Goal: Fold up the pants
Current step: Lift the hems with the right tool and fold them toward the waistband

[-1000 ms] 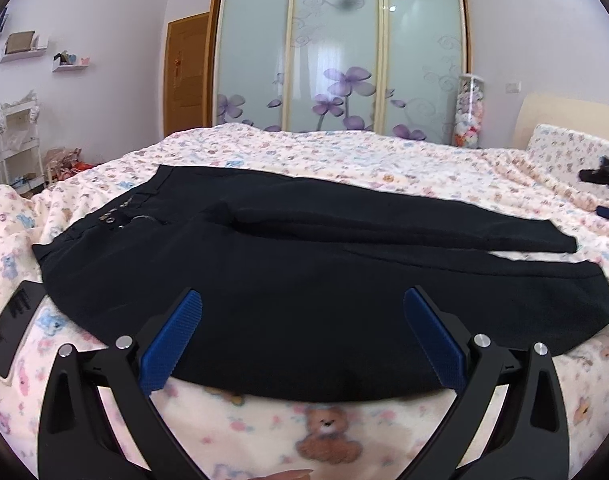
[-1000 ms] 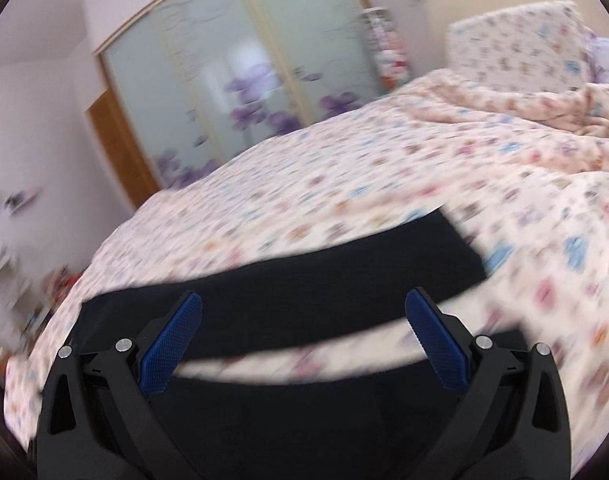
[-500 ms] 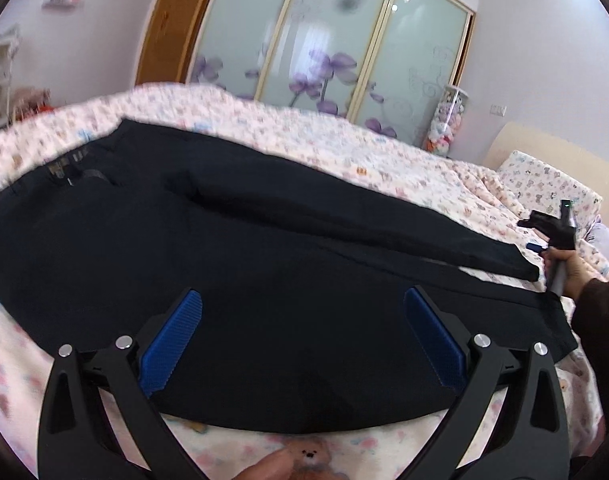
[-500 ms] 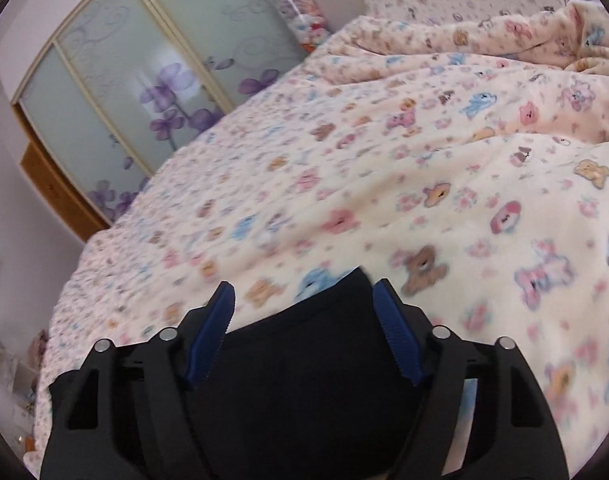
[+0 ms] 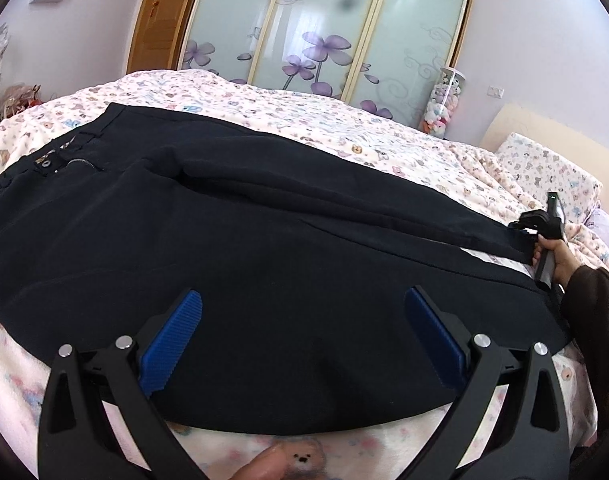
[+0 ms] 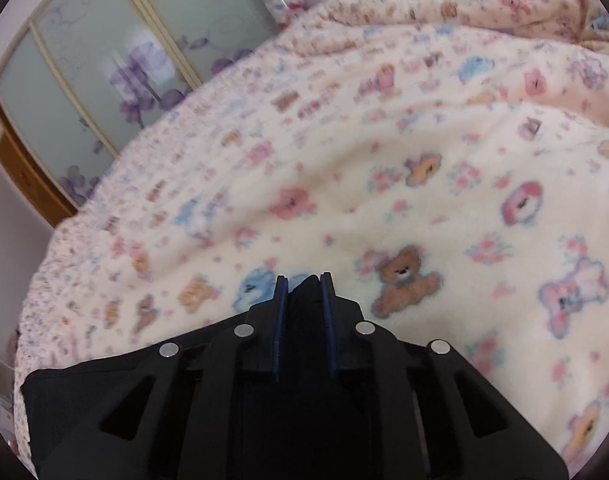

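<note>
The black pants (image 5: 240,248) lie spread flat across the bed (image 5: 344,128), waistband and zipper toward 9 o'clock in the left wrist view, the 2 legs running out toward 3 o'clock. Their near edge bulges toward 6 o'clock. The left gripper (image 5: 302,334) hangs over that near edge with its 2 blue-padded fingers (image 5: 172,344) spread wide, grasping nothing. At 3 o'clock in the same view the right gripper (image 5: 522,227) sits at the end of the far leg, held by the person's right hand (image 5: 558,254). In the right wrist view its fingers (image 6: 281,320) are clenched on a dark fold of the pants hem (image 6: 304,296). Beyond lies the bear-print blanket (image 6: 424,184), with the flower-patterned wardrobe doors (image 5: 324,28) at 12 o'clock.
</note>
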Motion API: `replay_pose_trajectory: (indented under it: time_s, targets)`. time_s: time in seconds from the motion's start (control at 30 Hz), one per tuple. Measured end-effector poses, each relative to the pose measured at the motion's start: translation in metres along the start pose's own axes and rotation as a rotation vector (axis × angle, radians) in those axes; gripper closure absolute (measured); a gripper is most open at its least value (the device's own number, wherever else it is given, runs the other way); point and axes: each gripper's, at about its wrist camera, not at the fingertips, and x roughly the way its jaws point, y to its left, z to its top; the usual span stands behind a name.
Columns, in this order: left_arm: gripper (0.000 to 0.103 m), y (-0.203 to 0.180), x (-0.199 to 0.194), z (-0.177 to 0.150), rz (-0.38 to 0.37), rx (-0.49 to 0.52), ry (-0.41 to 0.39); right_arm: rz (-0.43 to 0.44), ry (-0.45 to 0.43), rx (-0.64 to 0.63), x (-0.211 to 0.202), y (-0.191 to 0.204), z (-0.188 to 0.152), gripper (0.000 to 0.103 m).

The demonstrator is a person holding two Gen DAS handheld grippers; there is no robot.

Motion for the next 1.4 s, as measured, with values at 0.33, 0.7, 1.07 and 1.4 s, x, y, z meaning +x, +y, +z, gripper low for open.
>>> replay_pose_trajectory:
  time_s: [0.33,0.7,1.07,1.4]
  targets:
    - [0.002,-0.003,-0.022,-0.001,-0.013,0.018,-0.085,0.314,-0.182,-0.095,-0.146,0.016,-0.037,0.091]
    - [0.002,0.0,-0.072,-0.003,0.032,0.048,-0.251,0.237,-0.003,-0.04,-0.22,-0.043,-0.189,0.093]
    - [0.002,0.026,-0.087,0.0,0.082,-0.023,-0.225,0.32,0.072,0.338,-0.256,-0.047,-0.192,0.058]
    - [0.002,0.055,-0.06,-0.001,0.054,-0.152,-0.058,0.289,0.179,0.687,-0.192,-0.032,-0.216,0.059]
